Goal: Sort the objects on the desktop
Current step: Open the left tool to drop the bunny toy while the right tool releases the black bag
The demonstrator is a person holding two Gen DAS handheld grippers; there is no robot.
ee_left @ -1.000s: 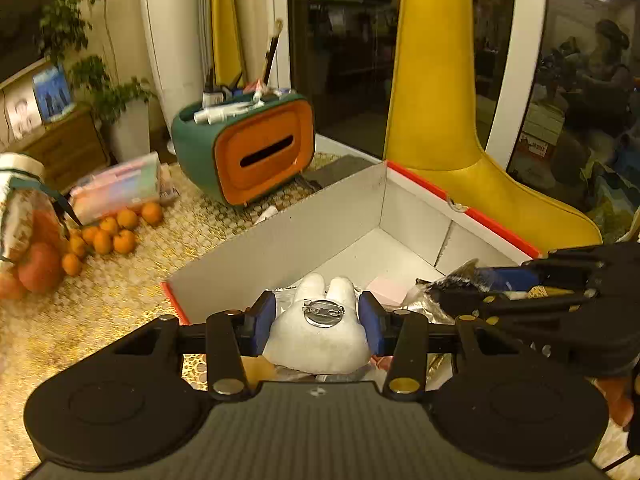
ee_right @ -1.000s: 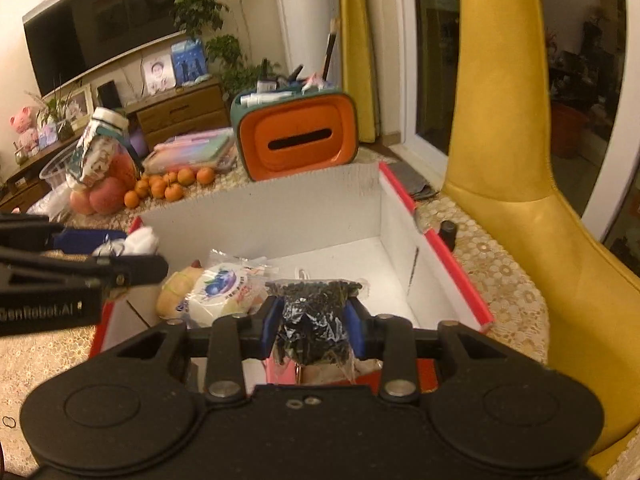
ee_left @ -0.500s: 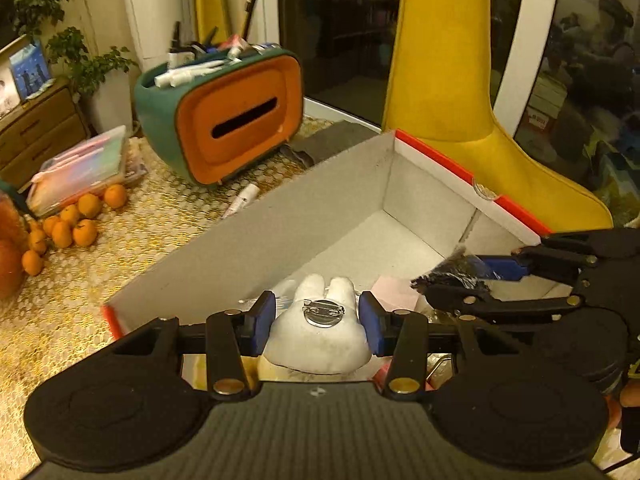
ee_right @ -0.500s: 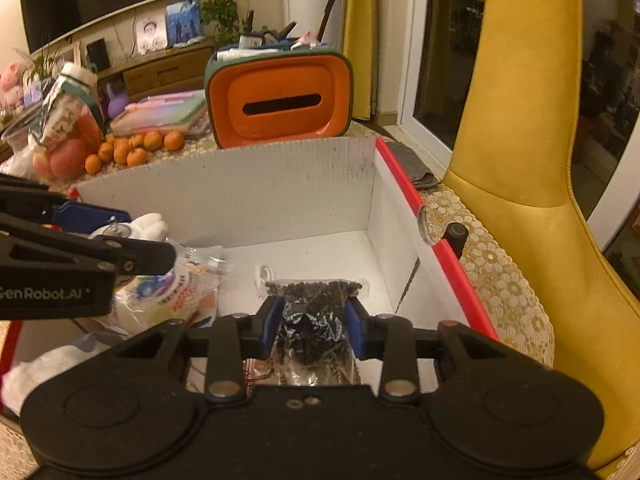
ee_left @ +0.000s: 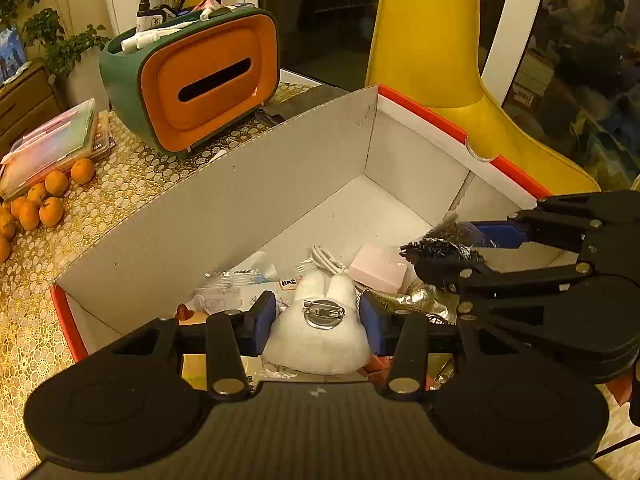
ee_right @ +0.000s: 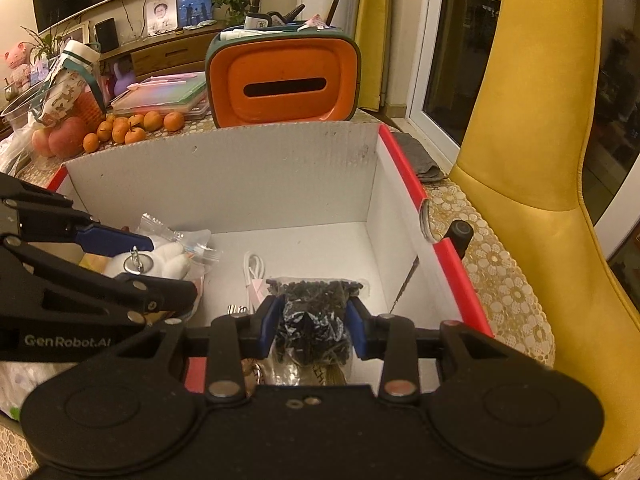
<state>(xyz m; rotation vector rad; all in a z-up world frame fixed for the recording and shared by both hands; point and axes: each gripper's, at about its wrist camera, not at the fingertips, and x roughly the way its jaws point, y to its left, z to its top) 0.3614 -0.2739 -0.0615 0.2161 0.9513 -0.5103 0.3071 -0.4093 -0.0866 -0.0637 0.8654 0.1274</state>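
My left gripper (ee_left: 318, 322) is shut on a white plush toy (ee_left: 316, 340) with a round metal pin on its back. It holds the toy over the near end of a white cardboard box with a red rim (ee_left: 424, 110). My right gripper (ee_right: 314, 330) is shut on a clear bag of small black pieces (ee_right: 314, 312), held inside the same box (ee_right: 280, 160). Each gripper shows in the other's view: the right one with its bag (ee_left: 444, 240), the left one with the plush (ee_right: 160, 260). In the box lie a white cable (ee_right: 254, 268), a pink packet (ee_left: 378, 268) and small clear bags (ee_left: 236, 284).
An orange and green tissue box holder (ee_left: 200, 76) with pens stands behind the box. Small oranges (ee_left: 52, 192) and a flat plastic case (ee_left: 52, 144) lie at the left on the patterned tablecloth. A yellow chair (ee_right: 540, 140) stands right of the table. A black cylinder (ee_right: 458, 236) stands by the box's right rim.
Both grippers have moved forward and down over the box, each still shut on its object. The box's inside fills more of both views.
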